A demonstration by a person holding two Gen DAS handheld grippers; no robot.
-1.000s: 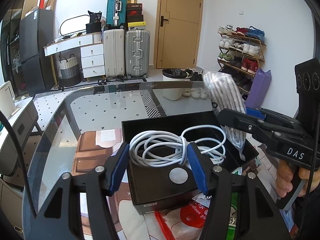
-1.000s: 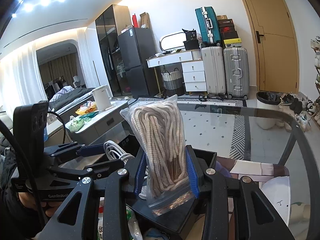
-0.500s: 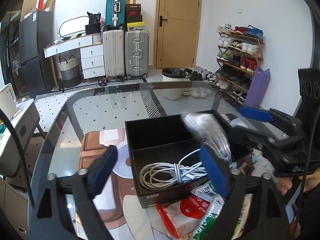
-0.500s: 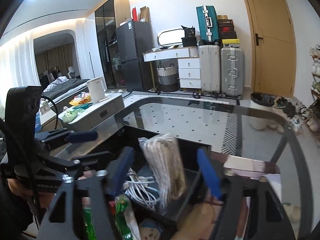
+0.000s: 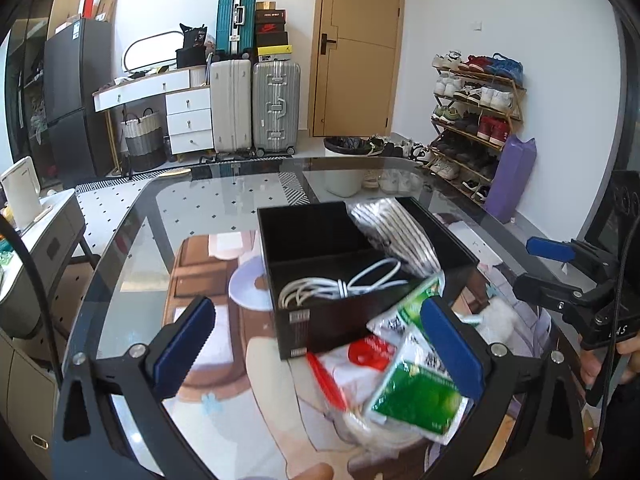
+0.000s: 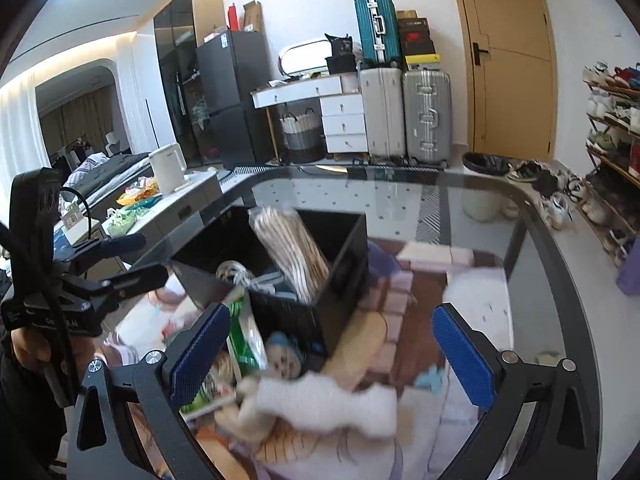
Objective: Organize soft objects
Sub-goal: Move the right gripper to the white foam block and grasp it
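Observation:
A black box stands on the glass table. Inside it lie a coiled white cable and a clear bag of striped rope, the bag leaning on the box's right wall. My left gripper hangs in front of the box, its jaws opening wide, gripping nothing. In the right wrist view the rope bag and the cable sit in the box. My right gripper is also opening and holds nothing; a white fluffy piece lies below it.
Green and white packets and a red and white packet lie against the box's near side. A small doll head sits beside the box. A printed mat lies under the glass top. Suitcases and a shoe rack stand beyond.
Both grippers went from shut to wide open. The left let go of the cable and the right let go of the rope bag; both now lie in the box. Both grippers drew back.

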